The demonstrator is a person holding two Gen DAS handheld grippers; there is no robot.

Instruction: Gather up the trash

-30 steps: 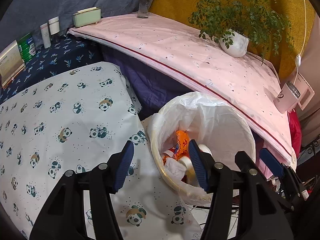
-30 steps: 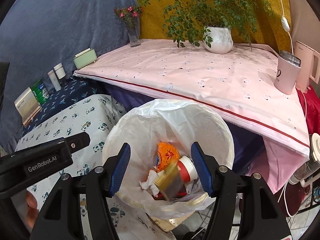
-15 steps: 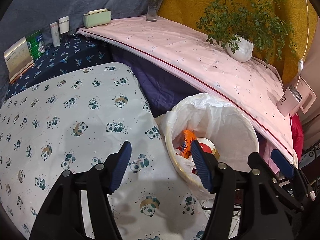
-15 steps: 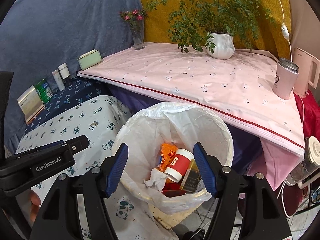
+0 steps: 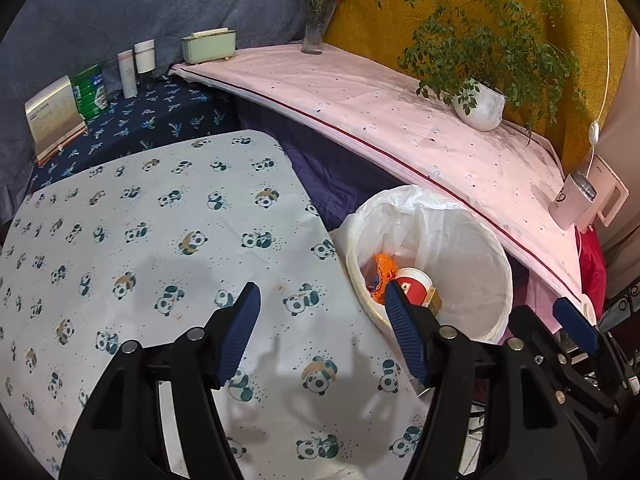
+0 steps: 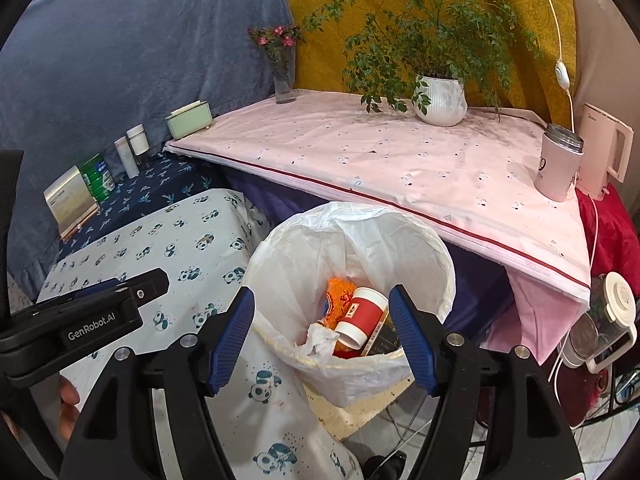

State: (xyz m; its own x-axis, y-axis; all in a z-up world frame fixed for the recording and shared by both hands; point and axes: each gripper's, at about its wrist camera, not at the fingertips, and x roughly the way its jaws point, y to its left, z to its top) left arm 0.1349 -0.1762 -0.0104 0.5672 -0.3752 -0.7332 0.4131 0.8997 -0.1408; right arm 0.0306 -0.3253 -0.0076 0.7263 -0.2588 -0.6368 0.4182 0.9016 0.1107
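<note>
Two hand-held grippers hung over a bedroom corner, both with nothing between their blue pads. The left gripper (image 5: 320,332) hovered above the panda-print sheet (image 5: 160,240), its jaws apart and opening, empty. The right gripper (image 6: 322,334) hung over the trash bin (image 6: 436,252), which stood in the gap between the panda-print sheet and the pink-covered table (image 6: 380,160); its jaws too stood apart and were opening, holding nothing.

Inside the bin's white plastic liner lay the collected trash: a red paper cup (image 6: 360,316) on its side, an orange snack wrapper (image 6: 338,292) behind it, a crumpled white tissue (image 6: 320,338) at the near edge and a dark packet (image 6: 384,340) beside the cup.

On the table stood a potted plant (image 6: 440,96), a vase of pink flowers (image 6: 284,76), a pink tumbler (image 6: 558,168) and a green box (image 6: 188,120).
</note>
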